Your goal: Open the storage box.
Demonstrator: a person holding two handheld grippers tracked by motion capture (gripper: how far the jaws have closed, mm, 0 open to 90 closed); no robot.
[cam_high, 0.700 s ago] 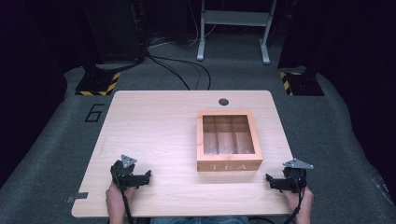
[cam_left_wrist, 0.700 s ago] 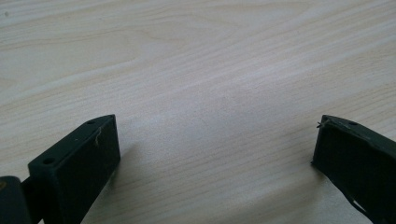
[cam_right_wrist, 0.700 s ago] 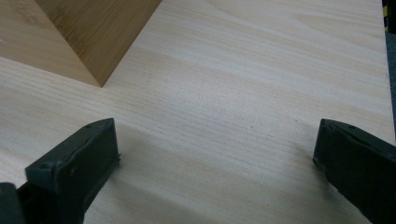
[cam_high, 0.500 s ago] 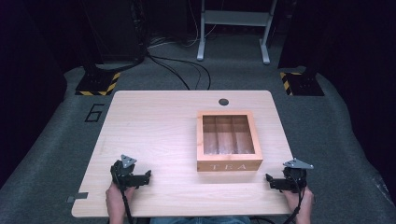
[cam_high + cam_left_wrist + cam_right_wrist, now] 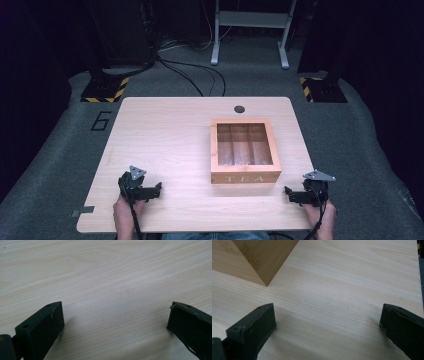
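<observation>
High view showed a pale wooden bench [image 5: 165,135] with a person's two hands at its near edge, each holding a gripper low over the surface. The left gripper [image 5: 156,188] sat near the near-left corner, pointing right toward the middle; the right gripper [image 5: 288,191] sat near the near-right corner, pointing left. A wooden box [image 5: 245,150] with a clear lid stood between them, right of centre and well apart from both, its front face reading "TEA". A painted "6" [image 5: 101,120] marked the floor left of the bench. In the left gripper view the fingers [image 5: 41,326] stood wide apart over bare wood, holding nothing. In the right gripper view the fingers [image 5: 253,326] were likewise wide and empty, a corner of the box [image 5: 265,257] ahead.
</observation>
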